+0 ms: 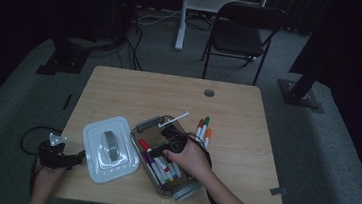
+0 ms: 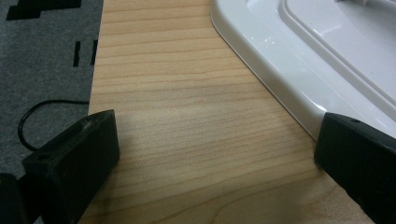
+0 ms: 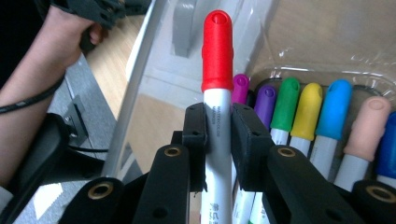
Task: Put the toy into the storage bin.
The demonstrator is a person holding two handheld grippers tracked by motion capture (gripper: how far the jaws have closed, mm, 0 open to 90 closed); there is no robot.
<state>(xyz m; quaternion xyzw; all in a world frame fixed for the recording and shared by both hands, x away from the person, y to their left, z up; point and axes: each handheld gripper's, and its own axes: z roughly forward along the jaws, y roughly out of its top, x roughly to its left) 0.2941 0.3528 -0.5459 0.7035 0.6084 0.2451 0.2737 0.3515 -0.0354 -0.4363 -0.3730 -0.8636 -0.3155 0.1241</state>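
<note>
Markers are going into a clear plastic box, and the red-capped marker (image 3: 217, 88) is the one in hand: the right gripper (image 3: 218, 135) pinches its white barrel between both jaws, cap pointing away from the camera, just above the row already packed. In the right gripper view that row reads magenta, purple, green, yellow, blue and a pale peach cap, lying side by side and touching, with the red one held over the left end of the row. From above, the right gripper (image 1: 177, 144) sits over the clear box (image 1: 142, 126) in the middle of the table (image 1: 120, 83).

By my reading the job is well along but not finished. Most markers are in; the red one is not yet laid down, three more markers (image 1: 203, 129) wait on the wood just right of the box, and a white stick (image 1: 174, 120) rests across the box's far rim. The white lid (image 1: 109, 148) lies flat just left of the box, so closing looks like the last step.

The left gripper (image 2: 217, 154) shows its jaws spread wide over bare wood, holding nothing, the lid's edge (image 2: 280, 88) beside one jaw. The high view places that left gripper (image 1: 79, 157) at the table's near left edge, and alone reveals the waiting markers; cap colours are plainer from the right gripper.
</note>
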